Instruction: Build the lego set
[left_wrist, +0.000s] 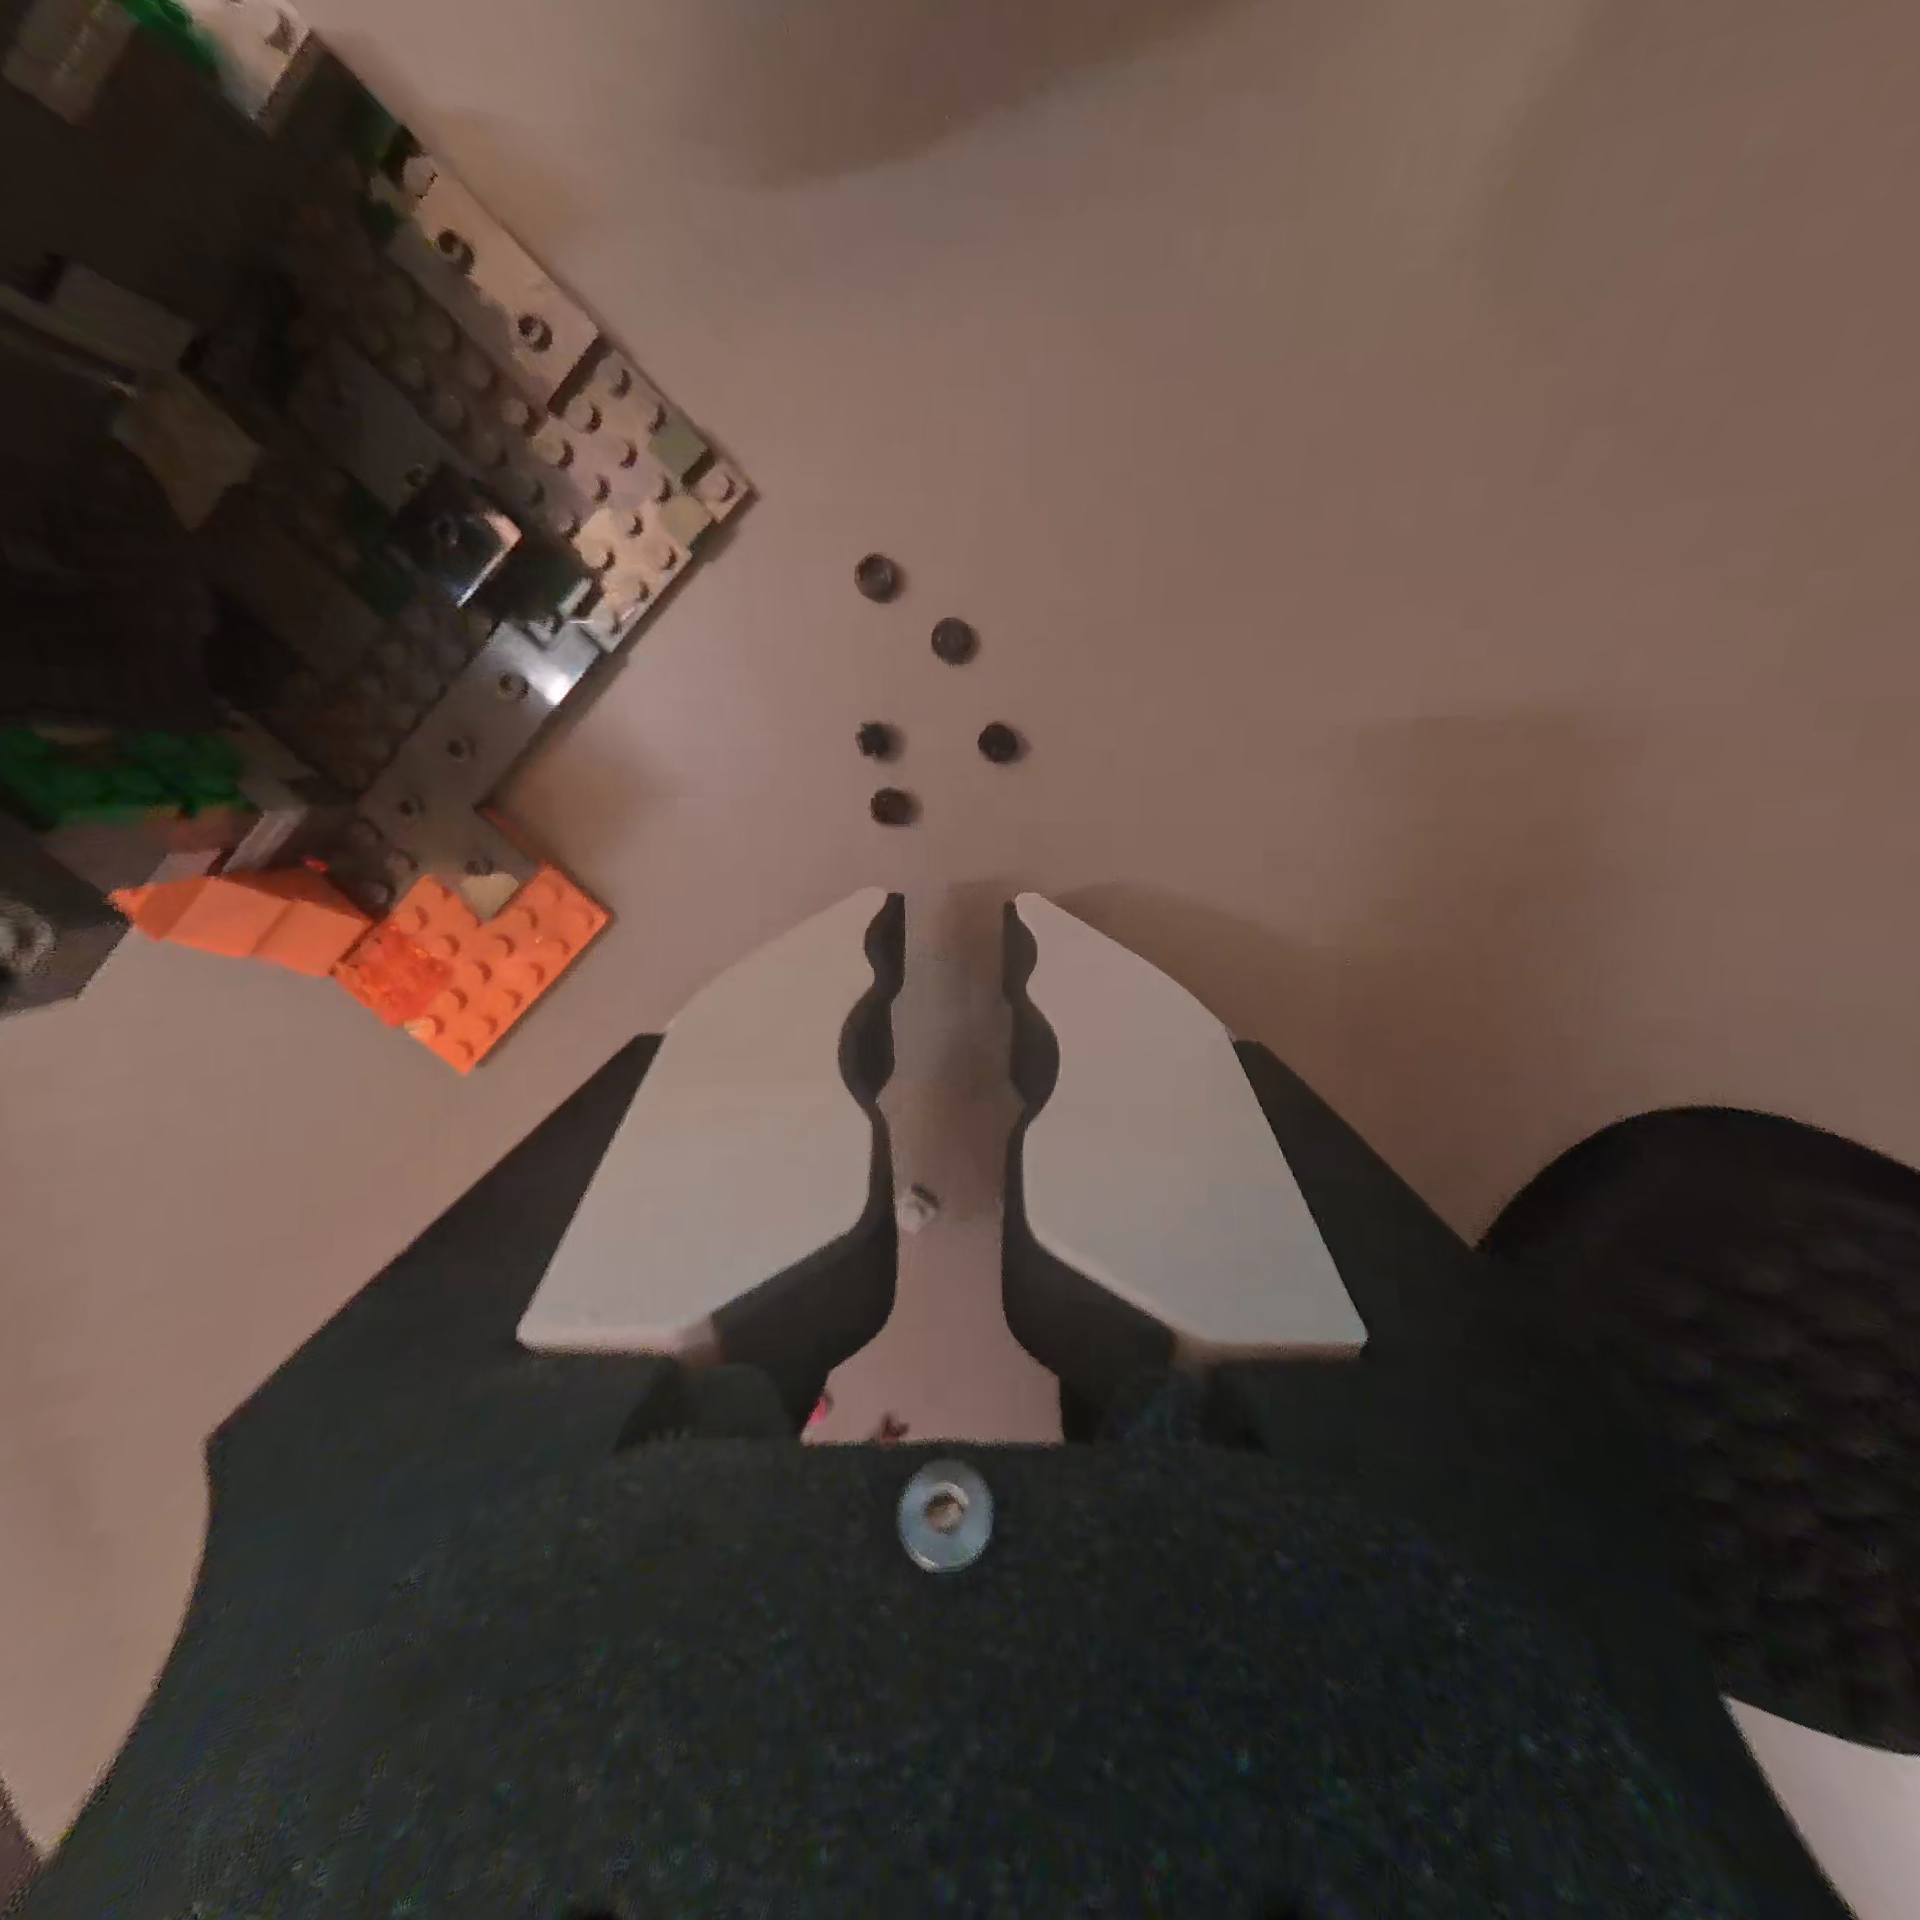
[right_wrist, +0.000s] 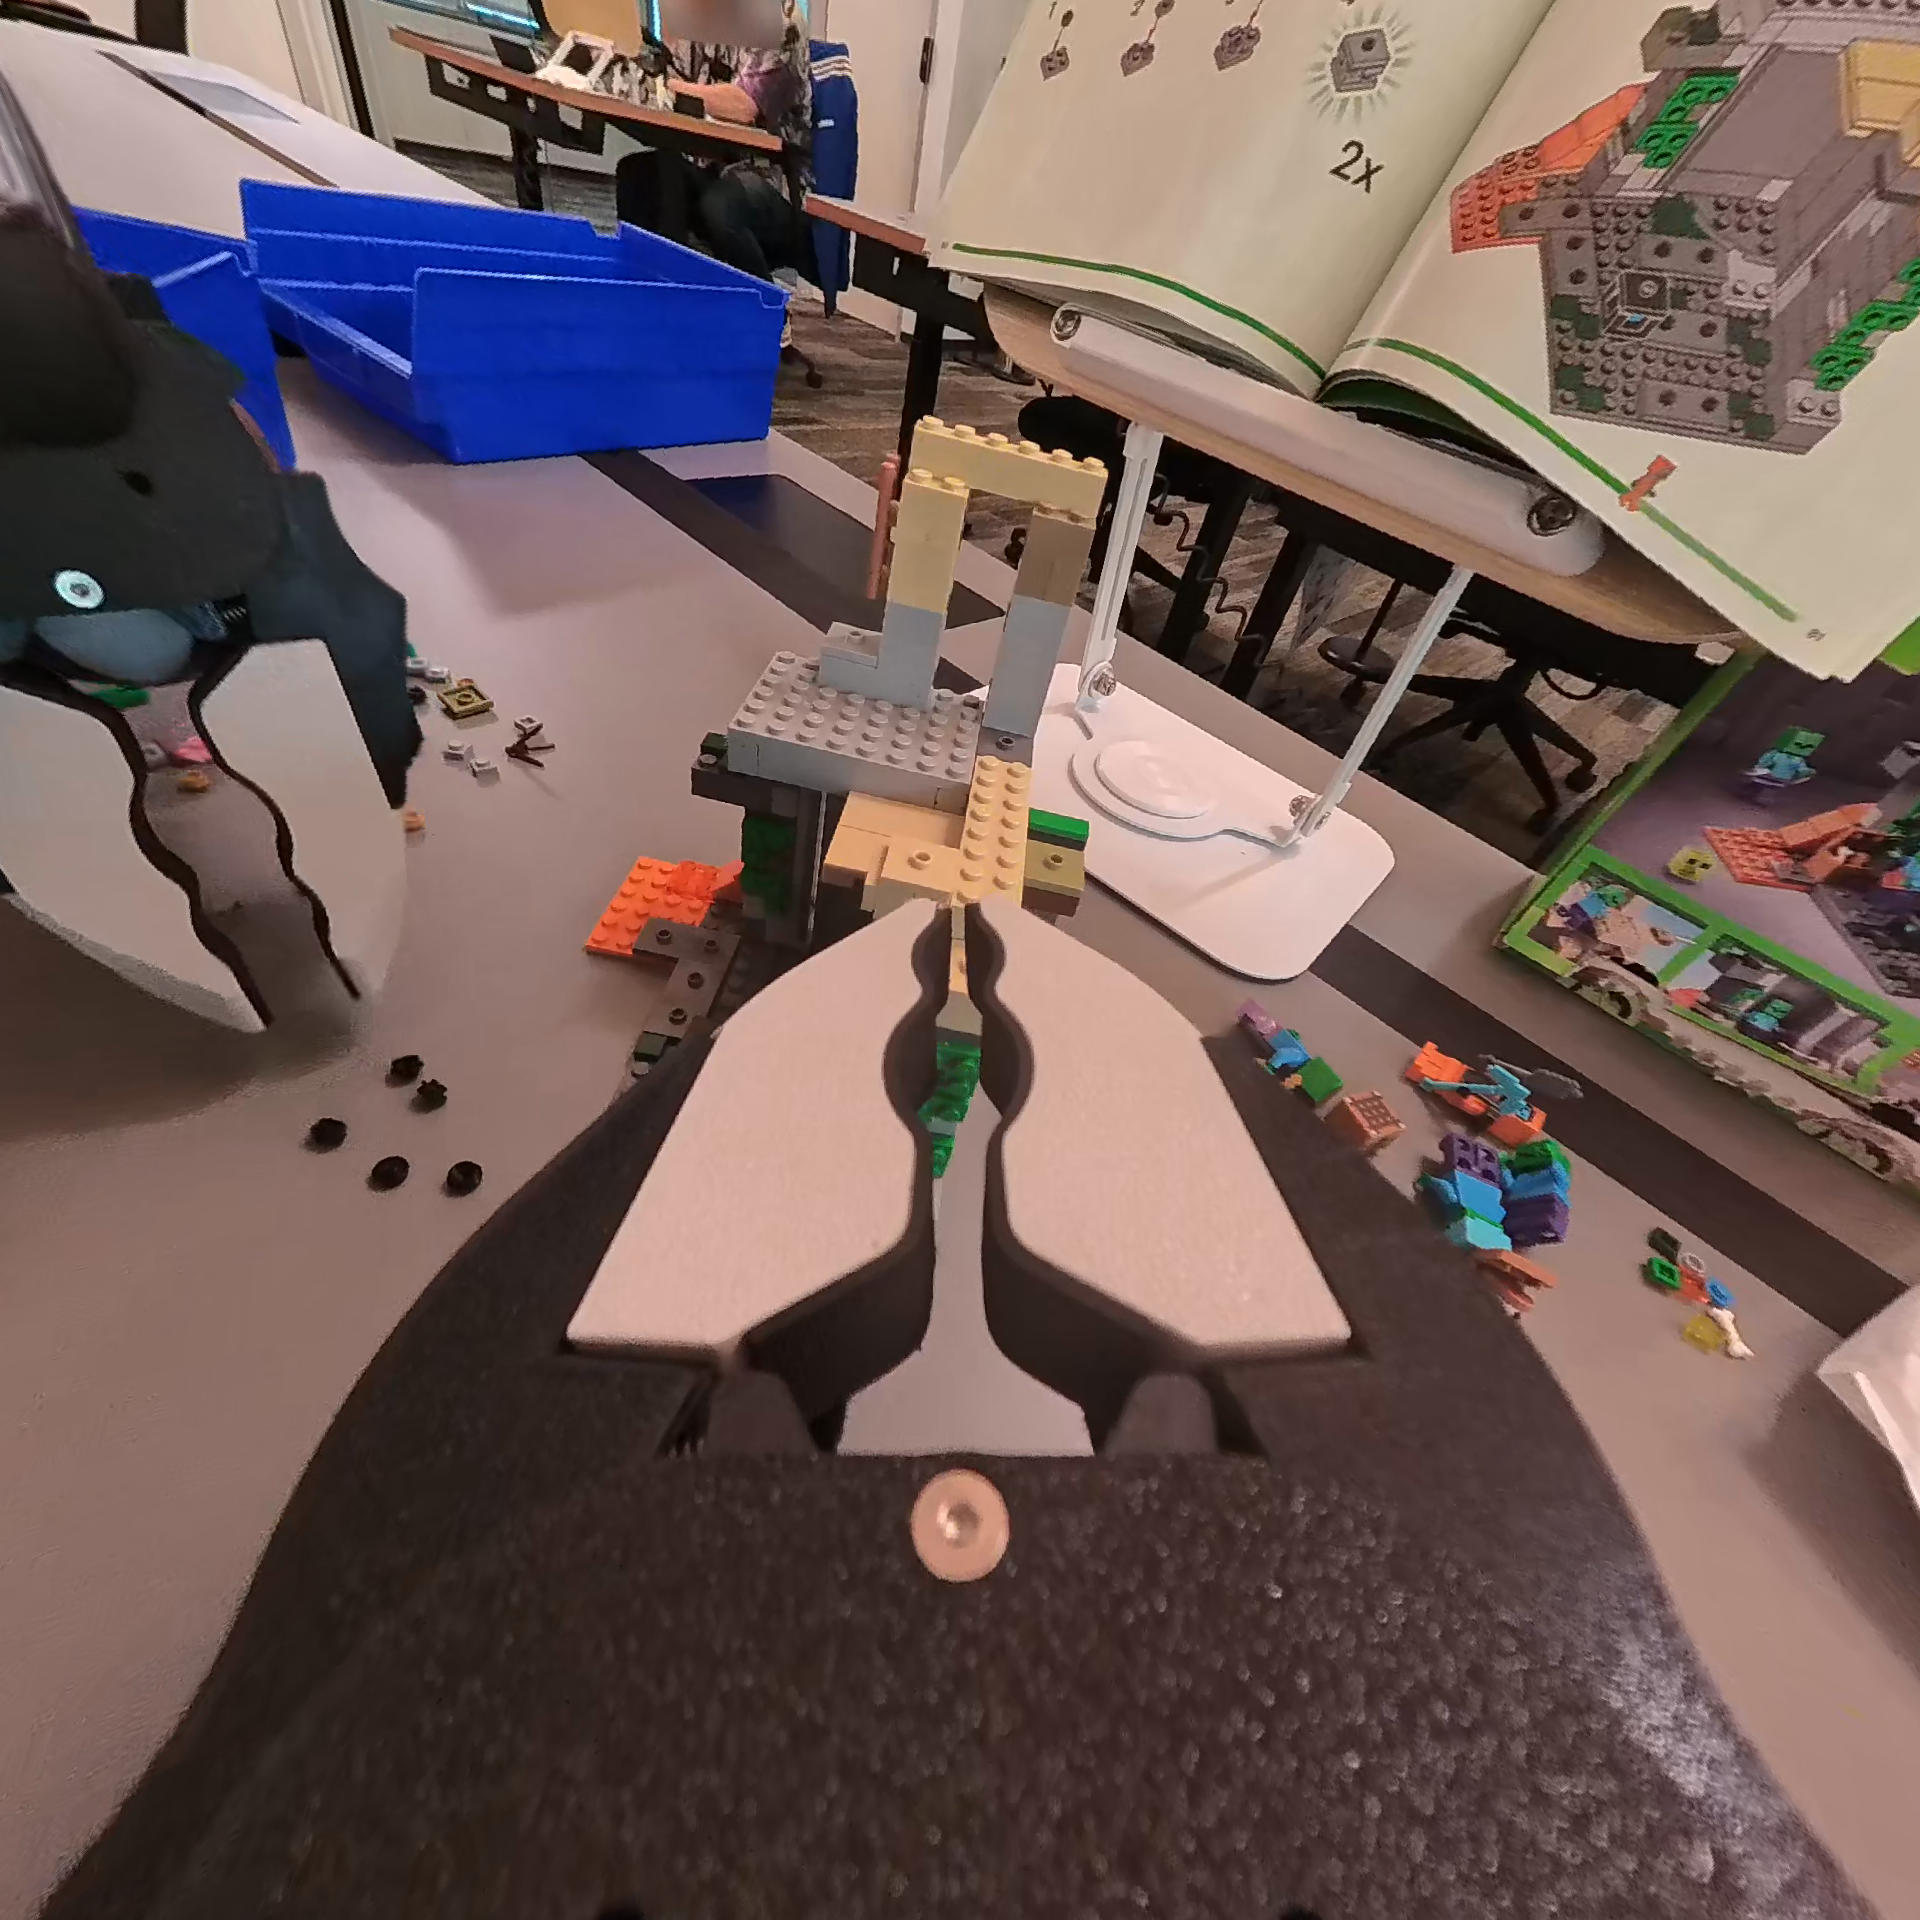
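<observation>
Broadly, the grey table (right_wrist: 260, 1351) runs under both my tools. Far ahead and to the right of my right fingers, an open instruction booklet (right_wrist: 1351, 208) sits on a white stand (right_wrist: 1195, 831). Lower to the right lies a green-edged box (right_wrist: 1714, 935). Both carry print and pictures, which I leave unquoted.

Straight ahead of my right gripper (right_wrist: 954, 914) stands the brick model (right_wrist: 883, 727). Its tan plate (right_wrist: 997, 831) runs lengthways away from my tips. These fingers are closed to a sliver right at the plate's near edge. Whether they actually pinch it I cannot tell.

My left gripper (left_wrist: 951, 904) points down at the table, the model well off to its left. Its fingers stand a little apart with only bare table between the tips. Just ahead of them lie five small black round pieces (left_wrist: 894, 805), the nearest slightly left of centre. This gripper is the closer one to them. A tiny pale piece (left_wrist: 920, 1210) rests on the table farther back between the fingers.
</observation>
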